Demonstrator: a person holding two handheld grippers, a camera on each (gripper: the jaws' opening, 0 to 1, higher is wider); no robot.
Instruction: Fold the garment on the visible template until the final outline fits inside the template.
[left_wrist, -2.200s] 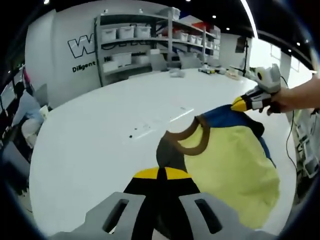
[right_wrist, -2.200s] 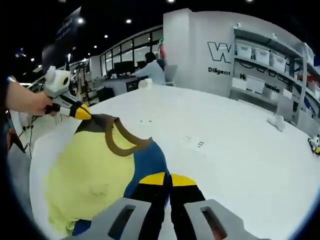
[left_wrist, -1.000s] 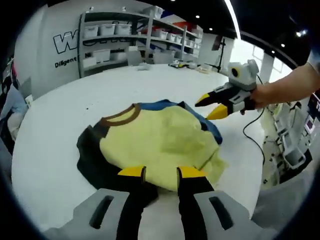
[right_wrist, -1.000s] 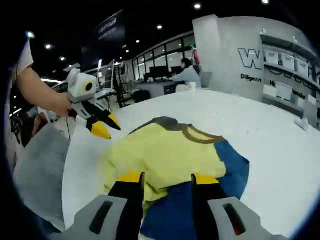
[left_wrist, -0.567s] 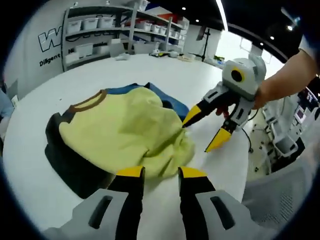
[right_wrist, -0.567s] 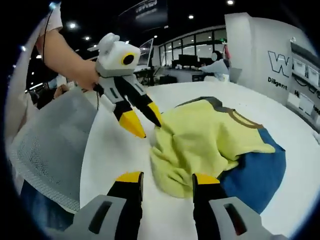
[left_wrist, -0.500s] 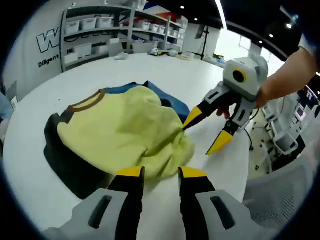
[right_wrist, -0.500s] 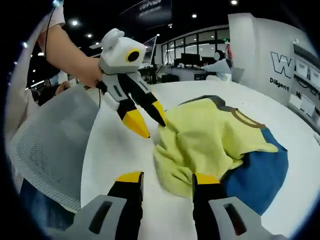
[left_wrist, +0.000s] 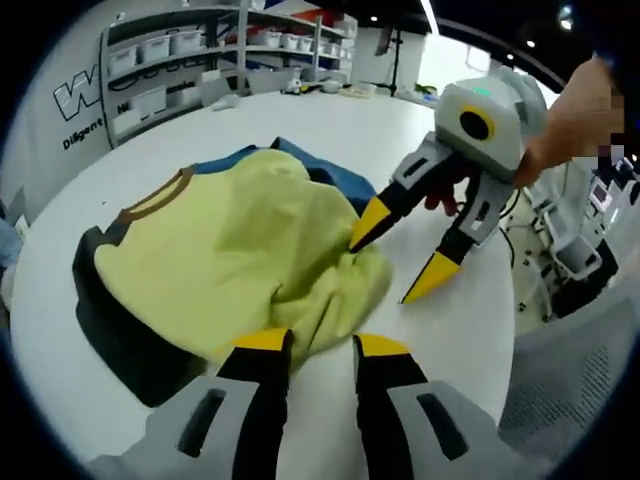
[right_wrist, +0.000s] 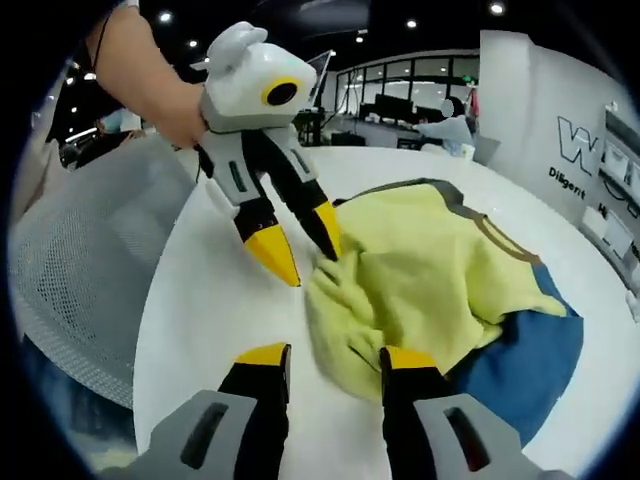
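A yellow garment (left_wrist: 230, 240) with a brown collar (left_wrist: 155, 198), a dark sleeve (left_wrist: 110, 320) and a blue sleeve (left_wrist: 335, 180) lies rumpled on the white table (left_wrist: 450, 340). My left gripper (left_wrist: 320, 345) is open at the bunched yellow hem (left_wrist: 330, 300). My right gripper (left_wrist: 395, 262) reaches in from the right, open, one tip at the hem's edge. In the right gripper view the right gripper (right_wrist: 335, 358) stands open around the same bunched hem (right_wrist: 345, 320). There the left gripper (right_wrist: 305, 252) comes in from the left, open, with one tip touching the garment (right_wrist: 430, 270).
The table's near edge curves close by the hem, with a grey mesh chair (right_wrist: 70, 290) beyond it. Shelves with white bins (left_wrist: 170, 60) stand past the far side. A person's hand (right_wrist: 150, 90) holds the left gripper. Desks and a seated person (right_wrist: 445, 130) are far off.
Both grippers let go of the garment's shoulders, opened, and moved to the hem at the table's near edge. Over the last half second both have closed in on the bunched hem.
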